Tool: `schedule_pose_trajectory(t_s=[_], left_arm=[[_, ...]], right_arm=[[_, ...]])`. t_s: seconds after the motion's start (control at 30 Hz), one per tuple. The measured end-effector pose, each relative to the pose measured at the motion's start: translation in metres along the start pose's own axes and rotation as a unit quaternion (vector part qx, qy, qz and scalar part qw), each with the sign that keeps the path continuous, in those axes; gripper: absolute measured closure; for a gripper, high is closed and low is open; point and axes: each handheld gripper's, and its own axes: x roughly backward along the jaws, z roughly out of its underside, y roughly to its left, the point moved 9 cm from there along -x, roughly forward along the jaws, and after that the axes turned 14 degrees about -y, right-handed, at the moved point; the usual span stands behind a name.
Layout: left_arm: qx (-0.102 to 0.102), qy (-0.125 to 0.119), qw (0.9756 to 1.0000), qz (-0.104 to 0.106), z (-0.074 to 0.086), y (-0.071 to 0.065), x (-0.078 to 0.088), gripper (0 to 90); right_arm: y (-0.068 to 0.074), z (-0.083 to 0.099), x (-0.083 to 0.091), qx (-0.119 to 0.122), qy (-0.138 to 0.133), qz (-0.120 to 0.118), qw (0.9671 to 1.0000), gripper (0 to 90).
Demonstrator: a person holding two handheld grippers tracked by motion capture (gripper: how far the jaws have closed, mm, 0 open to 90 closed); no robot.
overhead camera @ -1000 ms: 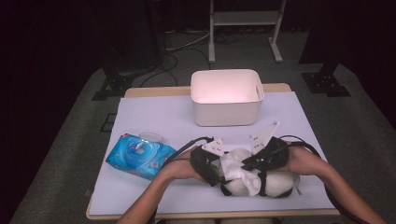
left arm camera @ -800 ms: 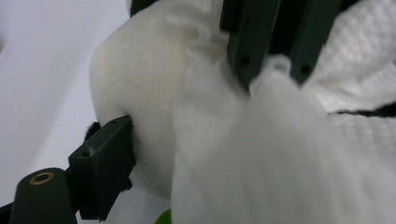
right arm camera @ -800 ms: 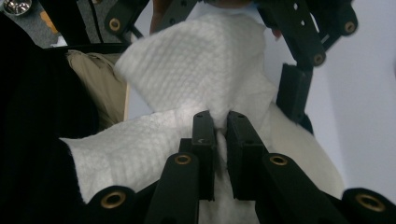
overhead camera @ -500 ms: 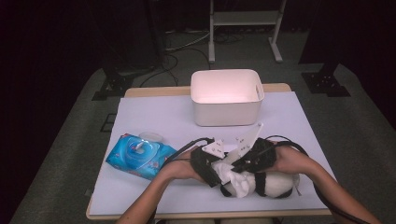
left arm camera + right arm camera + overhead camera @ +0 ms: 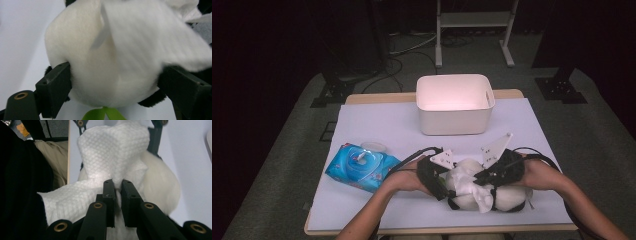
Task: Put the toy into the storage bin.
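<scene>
Since a second ago our right tongs [image 5: 490, 176] have shifted a little leftward over the toy, dragging the wipe [image 5: 472, 187] with them, while our left tongs [image 5: 446, 186] have kept their place; pack, cap and bin lie as they did

We hold a plush toy [image 5: 507, 197], white with black patches, on the table's near edge, right between both tongs. Our left tongs stand wide and clamp its white body, one jaw pressed into each side in the left gripper view [image 5: 110, 72], with a green ribbon [image 5: 103, 113] hanging just under the grip. Our right tongs [image 5: 118, 185] are nearly closed, pinching a fold of the white textured wipe [image 5: 112, 152], which drapes over the toy and hides much of its top from the high view

Left of our left tongs lies a blue wipes pack [image 5: 362, 165], near but apart, with a small clear cap [image 5: 373, 146] just beyond it. Ahead of both tongs, well apart, stands a white bin [image 5: 455, 103] on the white table cover [image 5: 377, 120]. Nothing lies between the tongs and the bin. Both cables loop close around the tongs and forearms. Beside the right tongs, in their own view, we see a dark sleeve and tan cloth [image 5: 53, 162] at the table's edge
</scene>
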Motion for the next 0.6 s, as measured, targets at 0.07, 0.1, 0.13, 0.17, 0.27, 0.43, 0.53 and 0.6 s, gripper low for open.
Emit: schedule_pose_trajectory(t_s=[0.07,0.1,0.13,0.17,0.27,0.43,0.53,0.6], left_arm=[[-0.001,0.0,1.0,-0.001,0.0,0.0,0.0,12.3],[-0.001,0.0,1.0,0.001,0.0,-0.001,0.0,12.2],[-0.001,-0.001,1.0,0.001,-0.001,0.0,0.0,12.2],[-0.003,0.0,1.0,0.002,-0.001,0.0,0.0,12.2],[0.0,-0.003,1.0,0.0,0.0,-0.001,0.0,11.6],[0.007,-0.003,1.0,-0.001,0.002,0.0,0.0,10.6],[0.006,-0.003,1.0,-0.003,0.0,0.001,0.0,10.6],[0.008,-0.002,1.0,-0.003,0.0,0.0,-0.002,10.6]], right_arm=[[0.0,-0.003,-0.003,0.003,0.001,-0.002,1.0,81.3],[0.0,-0.011,-0.011,0.008,0.004,-0.009,0.9999,81.3],[-0.001,-0.014,-0.015,0.012,0.004,-0.012,0.9998,81.3],[-0.002,-0.018,-0.02,0.017,0.008,-0.015,0.9997,81.3],[-0.004,-0.027,-0.033,0.018,0.016,-0.022,0.9995,81.3],[-0.009,-0.034,-0.047,0.016,0.016,-0.028,0.9993,81.3],[-0.01,-0.032,-0.041,0.014,0.014,-0.028,0.9994,81.3],[-0.013,-0.028,-0.033,0.014,0.015,-0.022,0.9995,81.3]])
